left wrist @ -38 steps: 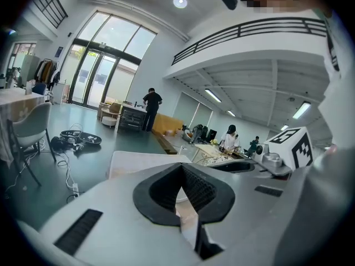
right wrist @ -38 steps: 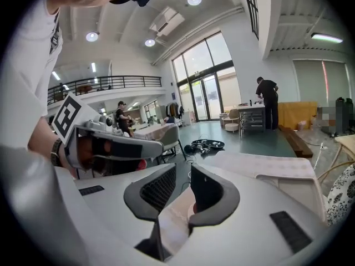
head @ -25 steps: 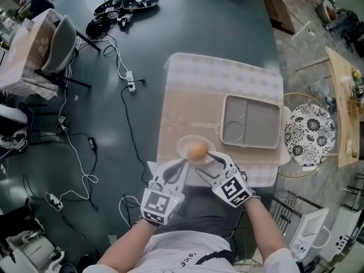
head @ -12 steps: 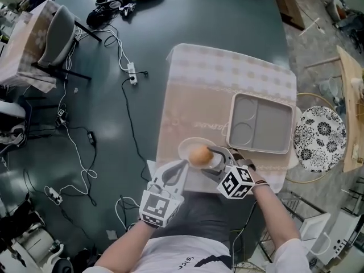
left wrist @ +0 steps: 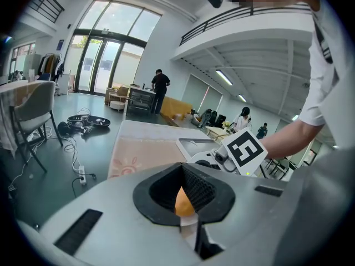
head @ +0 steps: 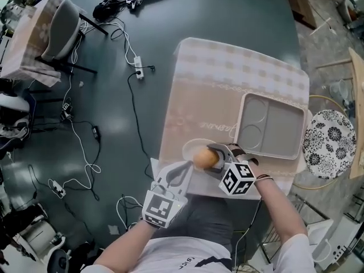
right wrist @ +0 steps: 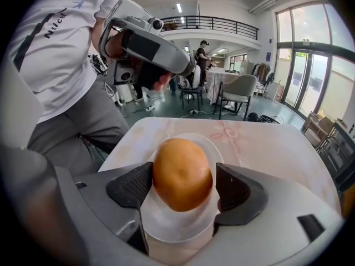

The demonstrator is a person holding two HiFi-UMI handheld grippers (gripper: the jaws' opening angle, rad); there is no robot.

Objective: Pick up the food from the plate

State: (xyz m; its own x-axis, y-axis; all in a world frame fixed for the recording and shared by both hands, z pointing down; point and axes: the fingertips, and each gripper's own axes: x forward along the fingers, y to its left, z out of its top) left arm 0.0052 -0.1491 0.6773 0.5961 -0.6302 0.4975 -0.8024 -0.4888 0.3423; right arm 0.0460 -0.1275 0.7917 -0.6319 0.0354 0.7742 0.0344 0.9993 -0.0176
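Note:
An orange-brown round food item (head: pixel 205 158) sits on a small clear plate (head: pixel 190 147) near the table's front edge. My right gripper (head: pixel 215 159) straddles it with its jaws opening. In the right gripper view the food (right wrist: pixel 182 173) fills the space between the pads; the left pad is at its side and a small gap shows at the right pad, over the plate (right wrist: pixel 166 226). My left gripper (head: pixel 183 166) hovers just in front of the plate, jaws shut and holding nothing. Through its fingers the food (left wrist: pixel 183 202) is visible.
A grey compartment tray (head: pixel 272 127) lies to the right on the beige tablecloth (head: pixel 227 78). A black-and-white patterned round seat (head: pixel 330 141) stands past the table's right edge. Cables (head: pixel 85 147) and a chair (head: pixel 57 33) are on the dark floor at left.
My right gripper has swung in from the plate's right side, and its jaws have spread around the food. The left gripper has hardly moved.

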